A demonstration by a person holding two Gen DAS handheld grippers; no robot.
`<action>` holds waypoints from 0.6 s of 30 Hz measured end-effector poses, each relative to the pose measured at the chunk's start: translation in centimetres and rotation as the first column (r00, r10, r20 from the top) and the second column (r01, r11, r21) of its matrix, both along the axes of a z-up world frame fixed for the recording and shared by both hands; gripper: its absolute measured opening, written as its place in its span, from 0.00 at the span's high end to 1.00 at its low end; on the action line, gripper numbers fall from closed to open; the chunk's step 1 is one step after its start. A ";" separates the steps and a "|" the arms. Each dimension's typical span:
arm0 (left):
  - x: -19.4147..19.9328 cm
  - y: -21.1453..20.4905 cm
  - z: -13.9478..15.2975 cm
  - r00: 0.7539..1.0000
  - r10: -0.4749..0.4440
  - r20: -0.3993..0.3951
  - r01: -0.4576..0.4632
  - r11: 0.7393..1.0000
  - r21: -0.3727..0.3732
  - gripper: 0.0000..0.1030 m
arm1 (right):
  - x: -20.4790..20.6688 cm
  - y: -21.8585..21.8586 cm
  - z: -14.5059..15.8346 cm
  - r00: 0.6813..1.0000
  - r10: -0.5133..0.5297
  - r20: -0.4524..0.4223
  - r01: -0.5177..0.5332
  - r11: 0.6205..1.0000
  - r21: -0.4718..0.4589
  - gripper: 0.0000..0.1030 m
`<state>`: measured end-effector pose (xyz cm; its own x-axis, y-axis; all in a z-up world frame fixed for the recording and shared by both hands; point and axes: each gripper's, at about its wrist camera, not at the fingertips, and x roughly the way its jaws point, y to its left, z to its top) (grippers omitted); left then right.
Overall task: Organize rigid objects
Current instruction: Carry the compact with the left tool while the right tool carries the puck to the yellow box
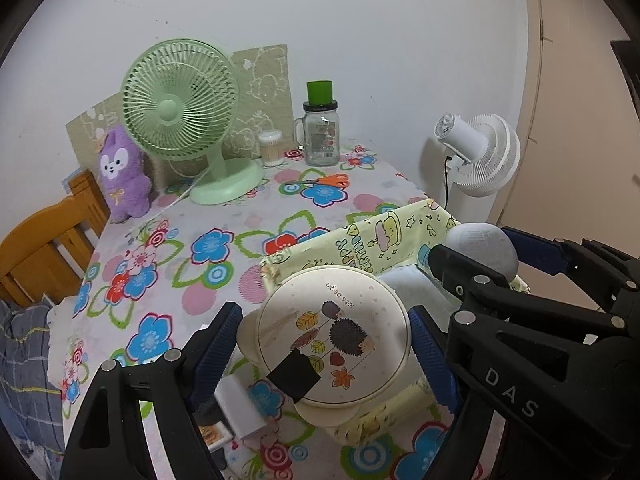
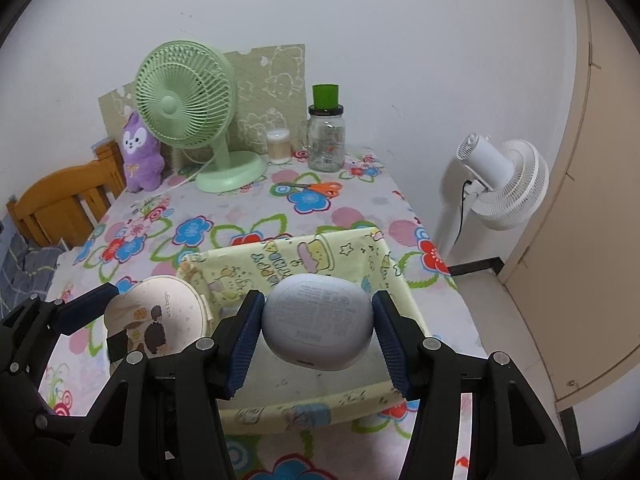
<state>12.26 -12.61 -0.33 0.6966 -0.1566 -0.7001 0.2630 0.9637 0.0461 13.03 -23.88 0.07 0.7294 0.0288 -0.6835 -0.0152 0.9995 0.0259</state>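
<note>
My left gripper [image 1: 326, 344] is shut on a round cream case [image 1: 334, 334] with a hedgehog print and a black tape patch, held over the near left corner of a yellow fabric storage box [image 1: 362, 240]. My right gripper [image 2: 316, 334] is shut on a pale blue earbud case [image 2: 318, 320], held above the same yellow box [image 2: 352, 248]. In the right wrist view the cream case [image 2: 158, 320] and the left gripper's black frame show at lower left. In the left wrist view the earbud case [image 1: 482, 248] sits at right, between the right gripper's fingers.
The flowered table [image 1: 180, 240] carries a green desk fan [image 1: 180, 120], a purple plush [image 1: 120, 176], a cotton swab jar [image 1: 270, 148], a glass jar with a green lid [image 1: 320, 128] and orange scissors [image 1: 324, 181]. White charger [image 1: 240, 412] lies near me. A white floor fan [image 2: 500, 184] stands right; wooden chair [image 1: 48, 248] left.
</note>
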 end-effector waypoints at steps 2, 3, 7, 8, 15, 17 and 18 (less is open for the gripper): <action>0.6 -0.4 -0.3 1.000 -0.004 -0.009 0.004 1.000 0.002 0.18 | 0.6 -0.4 -0.3 1.000 -0.003 -0.008 0.003 1.000 -0.002 0.44; 0.9 -0.6 -0.4 1.000 -0.007 -0.015 0.007 1.000 0.001 0.18 | 0.9 -0.5 -0.5 1.000 -0.005 -0.013 0.005 1.000 -0.001 0.44; 2.0 -1.3 -1.3 0.999 -0.015 -0.040 0.015 1.000 0.001 0.18 | 2.1 -1.1 -1.2 0.999 -0.008 -0.037 0.008 1.000 0.001 0.44; 2.3 -1.4 -1.5 0.999 -0.015 -0.046 0.016 1.000 0.003 0.18 | 2.3 -1.2 -1.4 0.999 -0.008 -0.042 0.008 1.000 0.001 0.44; 3.9 -2.2 -2.6 0.997 -0.012 -0.078 0.013 1.000 0.008 0.18 | 4.0 -1.9 -2.7 0.997 -0.012 -0.075 0.011 1.000 -0.002 0.44; 4.4 -2.4 -3.0 0.996 -0.012 -0.090 0.013 1.000 0.008 0.18 | 4.6 -2.1 -3.1 0.996 -0.013 -0.088 0.013 1.000 0.001 0.44; 4.7 -2.5 -3.2 0.995 -0.013 -0.099 0.014 1.000 0.009 0.18 | 4.9 -2.2 -3.3 0.996 -0.012 -0.094 0.012 1.000 0.003 0.44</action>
